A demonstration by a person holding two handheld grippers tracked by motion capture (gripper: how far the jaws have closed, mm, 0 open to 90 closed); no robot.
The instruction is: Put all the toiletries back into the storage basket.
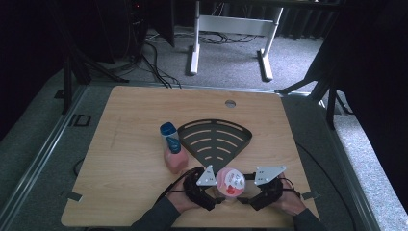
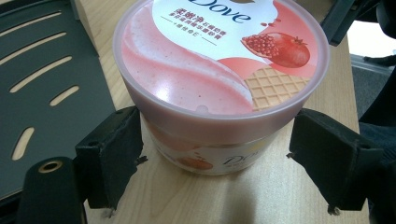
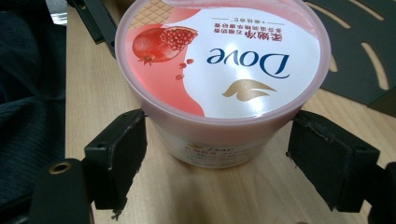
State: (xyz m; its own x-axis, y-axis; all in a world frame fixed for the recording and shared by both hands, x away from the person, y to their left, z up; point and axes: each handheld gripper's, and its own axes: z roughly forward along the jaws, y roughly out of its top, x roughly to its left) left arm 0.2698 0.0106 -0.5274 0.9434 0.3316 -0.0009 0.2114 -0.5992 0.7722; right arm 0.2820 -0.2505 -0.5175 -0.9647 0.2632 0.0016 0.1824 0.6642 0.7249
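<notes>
The tub's lid (image 3: 224,60) reads "Dove" above Chinese lettering; "Dove" also marks the tub's side (image 2: 240,159).

The wooden table (image 1: 125,144) bears a tub (image 1: 231,181), bottle (image 1: 172,153) and black rack (image 1: 215,138).

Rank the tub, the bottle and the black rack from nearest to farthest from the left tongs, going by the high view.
1. Tub: right beside the left tongs, on their right.
2. Bottle: ahead and to the left.
3. Black rack: ahead, its point close but its middle farther back.
</notes>
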